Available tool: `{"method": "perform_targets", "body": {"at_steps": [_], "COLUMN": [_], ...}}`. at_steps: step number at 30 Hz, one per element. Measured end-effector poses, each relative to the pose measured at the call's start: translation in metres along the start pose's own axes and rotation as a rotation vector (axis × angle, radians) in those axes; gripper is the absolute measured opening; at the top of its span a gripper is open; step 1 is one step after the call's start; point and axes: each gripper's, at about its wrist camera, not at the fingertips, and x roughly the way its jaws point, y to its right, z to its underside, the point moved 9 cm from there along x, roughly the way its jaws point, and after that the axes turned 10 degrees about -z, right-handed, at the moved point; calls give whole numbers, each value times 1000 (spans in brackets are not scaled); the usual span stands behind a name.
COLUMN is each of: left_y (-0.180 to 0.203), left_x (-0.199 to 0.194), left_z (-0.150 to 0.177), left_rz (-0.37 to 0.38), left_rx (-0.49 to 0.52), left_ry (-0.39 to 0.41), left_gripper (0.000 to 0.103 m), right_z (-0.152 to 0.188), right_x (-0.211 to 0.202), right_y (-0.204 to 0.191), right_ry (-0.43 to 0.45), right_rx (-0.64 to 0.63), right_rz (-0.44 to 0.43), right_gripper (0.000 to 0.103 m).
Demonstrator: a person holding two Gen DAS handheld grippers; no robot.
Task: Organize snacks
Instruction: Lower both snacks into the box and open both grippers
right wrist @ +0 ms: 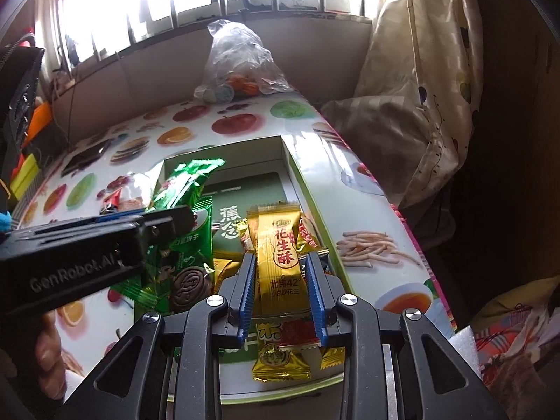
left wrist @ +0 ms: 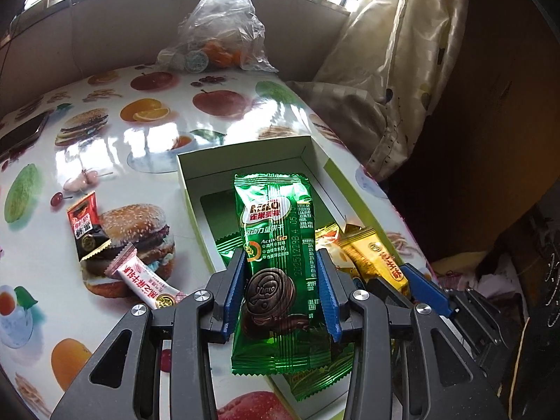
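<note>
Left wrist view, far left: a dark phone (left wrist: pixel 21 133) lies flat near the edge of the table (left wrist: pixel 115 161), whose glossy cover is printed with fruit and burgers; further in, a red-and-black sachet (left wrist: pixel 86 225) and a pink-and-white bar (left wrist: pixel 147 281) lie loose on the cover, just beside each other and outside the box; at the far end of the table stands a clear plastic bag (left wrist: pixel 224 31) with orange and round items inside; centre, the left gripper (left wrist: pixel 281 288) is clamped on a green biscuit packet (left wrist: pixel 276 245), its blue pads pressed against the packet's two long edges, the packet raised and tilted over the open white cardboard box (left wrist: pixel 245 155); another green packet lies beneath it in the box; right of centre, a gold peanut-crisp bar (left wrist: pixel 372 257) shows between the blue fingers of the right gripper (left wrist: pixel 392 280); far right, a cream patterned curtain (left wrist: pixel 392 70) hangs beside the table. Right wrist view confirms: the left tool enters from the left with a hand (right wrist: pixel 52 353) below it; the right gripper grips the gold bar by both sides over the box's right portion, above further gold and red sweets (right wrist: pixel 297 336) lying on the box floor.
</note>
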Motion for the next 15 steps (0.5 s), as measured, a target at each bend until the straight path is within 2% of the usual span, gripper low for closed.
{"method": "perform_targets", "body": {"at_steps": [15], "left_y": [2], "left_x": [8], "left_z": [1], "left_rz": [0], "left_rx": [-1], "left_ry": [-17], "left_gripper": [41], "right_z": [-3], "right_x": [3], "right_y": [2], "right_ry": [23], "right_rx": [-47], "right_rz": [23], "right_gripper": [28]}}
